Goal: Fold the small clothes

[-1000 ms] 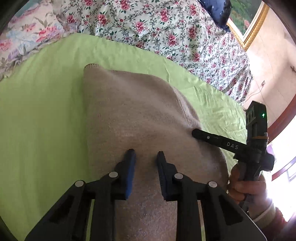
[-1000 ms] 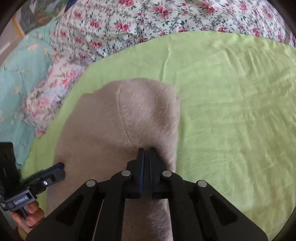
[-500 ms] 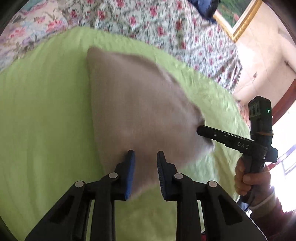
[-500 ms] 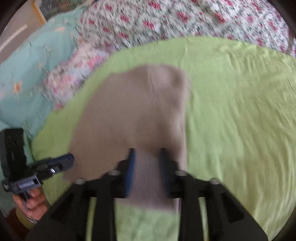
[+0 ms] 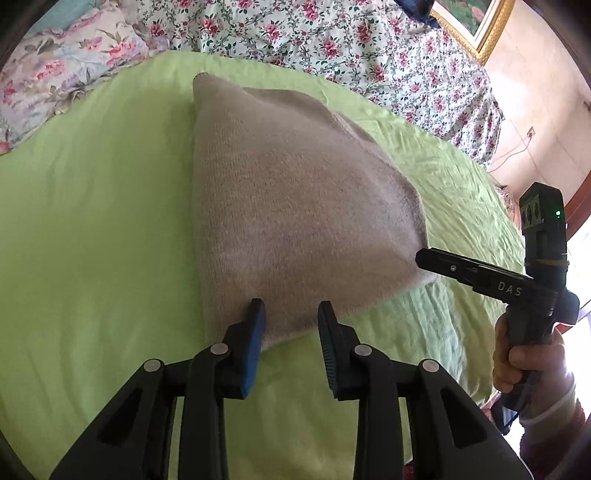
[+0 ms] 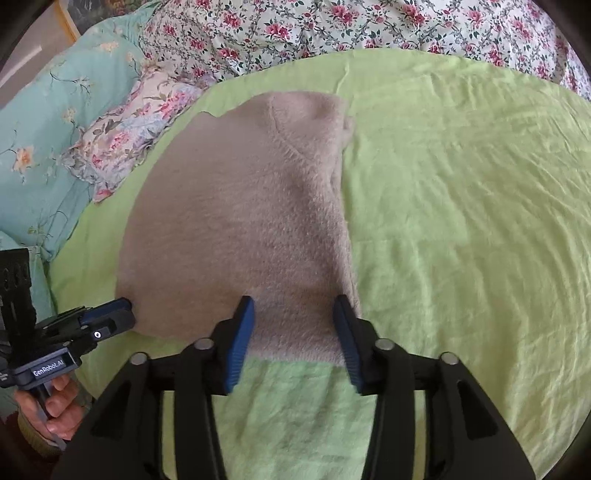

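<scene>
— Since a second ago: right gripper [image 6: 293, 325] now spreading wide, no longer pinching the beige knit garment [image 6: 240, 221].

— Left gripper [image 5: 290, 325] also gaping, straddling the garment's near edge. Garment lying folded on the green sheet [image 6: 461, 221]; floral quilt [image 6: 332, 26] bunching beyond the garment.

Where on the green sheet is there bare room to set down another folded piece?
Free: the green sheet right of the beige sweater, up to the floral quilt, and the strip left of it in the left wrist view. Crowded: the near edge, where the left gripper and right gripper hover.
</scene>
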